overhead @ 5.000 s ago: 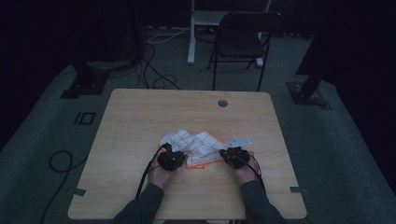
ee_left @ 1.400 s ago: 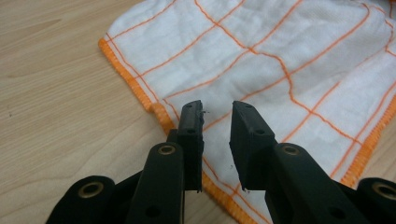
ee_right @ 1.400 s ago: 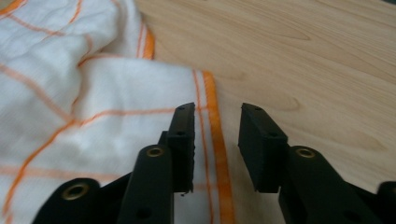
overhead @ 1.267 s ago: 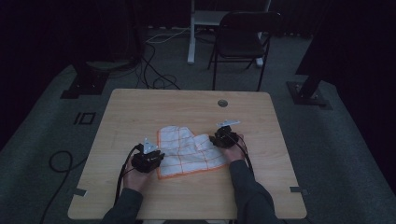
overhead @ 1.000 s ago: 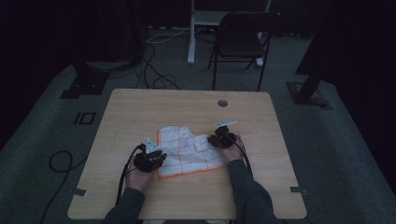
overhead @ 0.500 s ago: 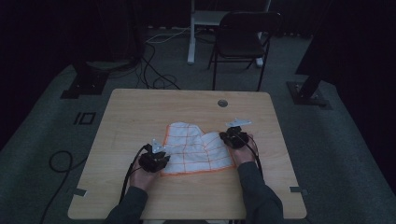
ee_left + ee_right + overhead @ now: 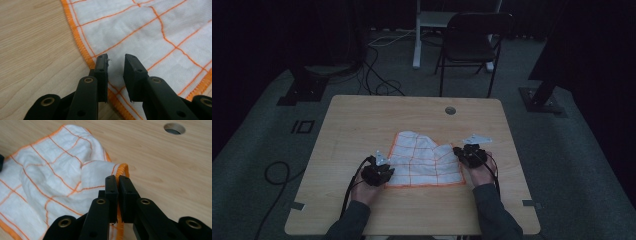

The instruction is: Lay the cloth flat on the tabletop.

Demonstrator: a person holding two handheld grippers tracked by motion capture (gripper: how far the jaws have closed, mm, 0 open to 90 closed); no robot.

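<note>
The cloth point(image 7: 424, 162) lies mid-table point(image 7: 362, 120). Its orange hem is pinched by the closed right gripper point(image 7: 118, 181); the left gripper point(image 7: 115, 60) is parted over the near corner, gripping nothing. That corner should be clamped before the cloth is pulled flat and taut.

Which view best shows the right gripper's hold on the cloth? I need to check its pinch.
The right gripper view: the right gripper is shut on the cloth at its orange hem. The high view is small and dim; the left gripper view shows flat cloth.

cloth point(image 7: 155, 37): cut off by frame edges | table hole point(image 7: 174, 128): clipped at top edge
</note>
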